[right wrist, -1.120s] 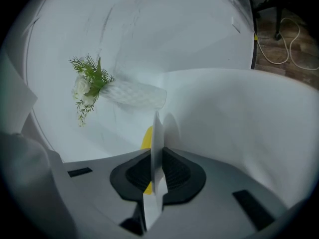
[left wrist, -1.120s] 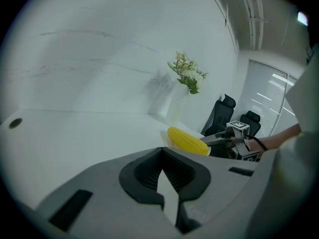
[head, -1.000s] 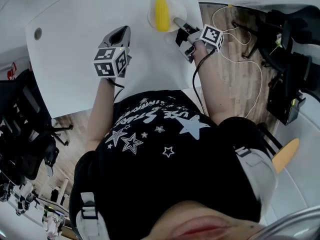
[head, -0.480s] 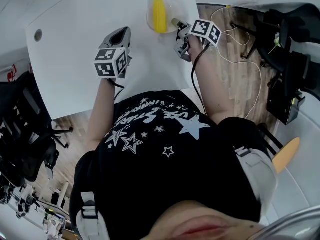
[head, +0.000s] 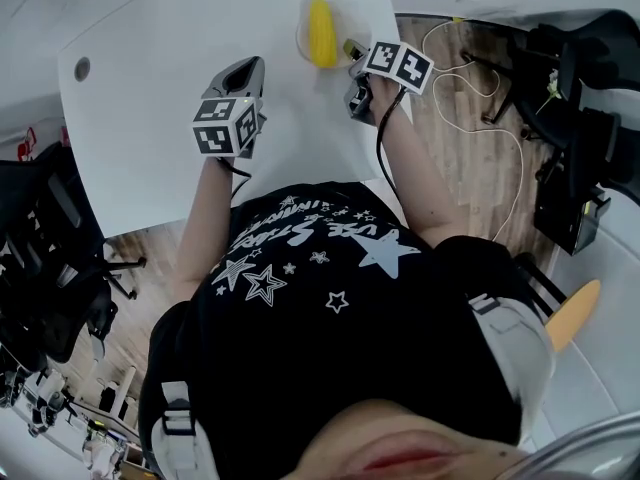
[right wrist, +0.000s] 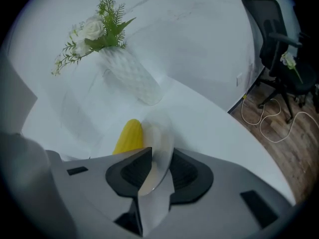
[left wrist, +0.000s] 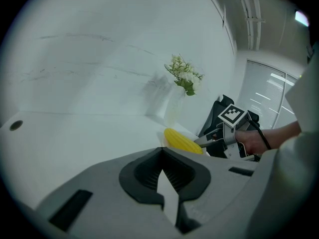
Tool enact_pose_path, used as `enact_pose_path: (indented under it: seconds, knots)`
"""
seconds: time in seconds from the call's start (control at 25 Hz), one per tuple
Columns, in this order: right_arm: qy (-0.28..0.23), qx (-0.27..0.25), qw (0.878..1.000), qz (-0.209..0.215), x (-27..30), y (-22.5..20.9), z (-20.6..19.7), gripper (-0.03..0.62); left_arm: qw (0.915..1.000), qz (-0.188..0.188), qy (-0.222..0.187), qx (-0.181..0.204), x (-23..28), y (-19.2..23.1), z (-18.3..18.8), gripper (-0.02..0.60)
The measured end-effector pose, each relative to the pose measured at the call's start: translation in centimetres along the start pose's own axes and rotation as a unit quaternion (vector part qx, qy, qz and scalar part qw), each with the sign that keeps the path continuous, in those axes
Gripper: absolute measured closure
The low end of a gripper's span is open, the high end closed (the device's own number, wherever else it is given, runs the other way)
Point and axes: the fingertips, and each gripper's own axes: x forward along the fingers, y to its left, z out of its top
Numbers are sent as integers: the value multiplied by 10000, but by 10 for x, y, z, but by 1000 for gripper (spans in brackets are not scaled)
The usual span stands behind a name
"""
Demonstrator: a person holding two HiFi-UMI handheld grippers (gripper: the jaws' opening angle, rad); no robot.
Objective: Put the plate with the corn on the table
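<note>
Table (head: 140, 98) reads smooth, matt white. Up at twelve o'clock, the plate (right wrist: 159, 133) shows a thin, glossy, half-translucent rim. Corn (right wrist: 128, 136): yellow, ribbed, plastic-looking. Vase (right wrist: 132, 76): white, dimpled, faintly shiny. Floor (head: 470, 148) at three o'clock: wood planks.

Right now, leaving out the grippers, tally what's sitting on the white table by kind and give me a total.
plate: 1
corn cob: 1
vase of flowers: 1
Total: 3
</note>
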Motion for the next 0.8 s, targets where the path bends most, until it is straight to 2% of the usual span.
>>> enact_pose_path:
  seconds: [0.24, 0.48, 0.8]
  knots:
    - [-41, -92, 9999, -124, -2, -9, -4, 474, 10000, -1, 19, 79, -4, -4, 1, 577]
    - [52, -611, 9980, -142, -6, -6, -5, 436, 9999, 16, -18, 127, -9, -5, 1, 577]
    - [-160, -591, 9974, -368, -23, -14, -10, 430, 9998, -84, -99, 172, -22, -7, 3, 577]
